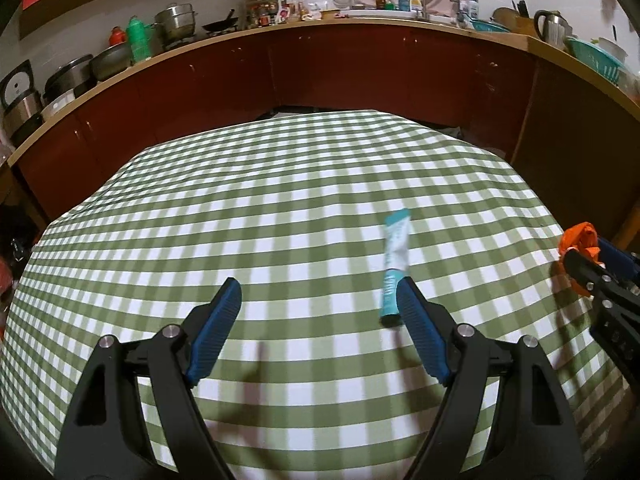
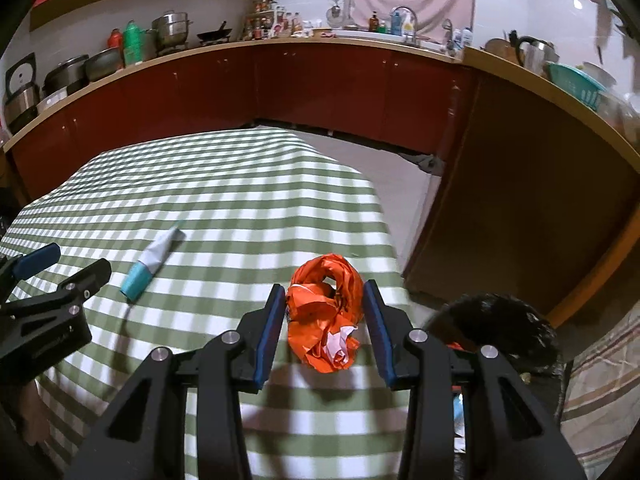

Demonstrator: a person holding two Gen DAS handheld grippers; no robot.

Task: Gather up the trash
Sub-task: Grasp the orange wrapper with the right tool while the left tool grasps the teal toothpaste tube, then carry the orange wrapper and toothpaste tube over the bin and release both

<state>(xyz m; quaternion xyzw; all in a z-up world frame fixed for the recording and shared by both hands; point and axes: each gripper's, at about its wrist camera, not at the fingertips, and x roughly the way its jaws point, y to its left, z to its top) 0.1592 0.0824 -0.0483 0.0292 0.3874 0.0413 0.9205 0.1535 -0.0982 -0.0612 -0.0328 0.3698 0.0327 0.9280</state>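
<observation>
two tools, two pieces of trash. the right tool (image 2: 325, 300) is closed partway on one crumpled orange plastic wrapper (image 2: 326, 316), glossy and wadded, near the desk's (image 2: 240, 184) right edge. the left tool (image 1: 320, 296) is wide open, holding nothing; one teal-and-white squeezed tube (image 1: 394, 264) lies just beside its right finger. green-checked cloth covers the desk.
</observation>
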